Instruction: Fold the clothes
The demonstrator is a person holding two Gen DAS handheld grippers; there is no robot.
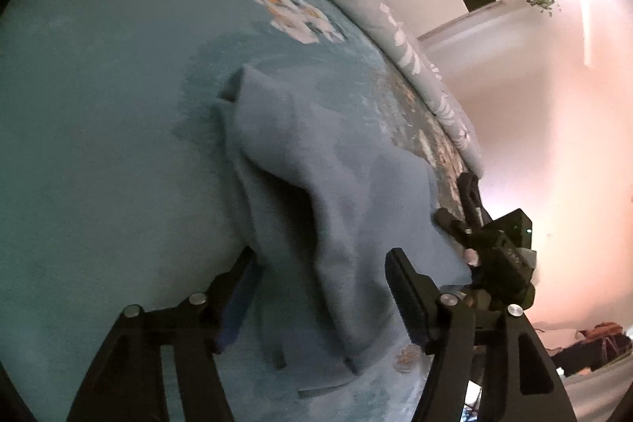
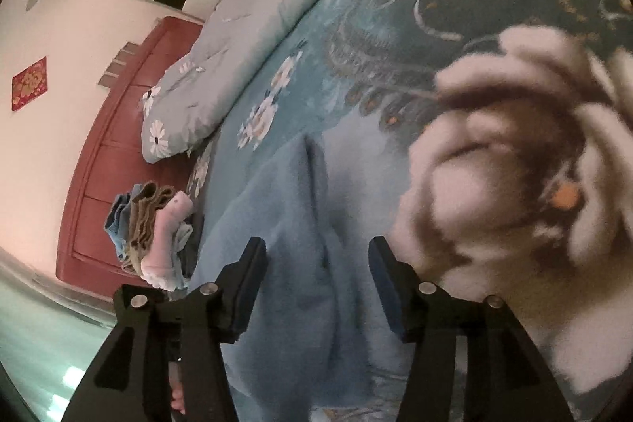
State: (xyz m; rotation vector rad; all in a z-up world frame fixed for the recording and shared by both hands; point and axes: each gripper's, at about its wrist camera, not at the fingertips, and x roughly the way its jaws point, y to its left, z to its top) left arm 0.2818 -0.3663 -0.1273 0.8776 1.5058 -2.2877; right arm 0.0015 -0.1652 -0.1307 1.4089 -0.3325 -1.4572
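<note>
Blue cloth (image 1: 316, 184) lies rumpled on the bed (image 1: 99, 105), running between both parted jaws: left hand-held gripper (image 1: 320, 283) wide, right hand-held gripper (image 2: 316, 283) wide, neither pressing it.

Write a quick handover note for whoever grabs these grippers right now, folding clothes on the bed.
Left gripper: open, blue garment lies between its fingers, not clamped.
Right gripper: open over the same garment, nothing gripped.
Garment: rumpled on the teal bedspread, near the bed's edge, not yet neatly folded.
Done: a stack of folded clothes sits near the pillow.
Left: flatten, finish folding, add to stack.
</note>
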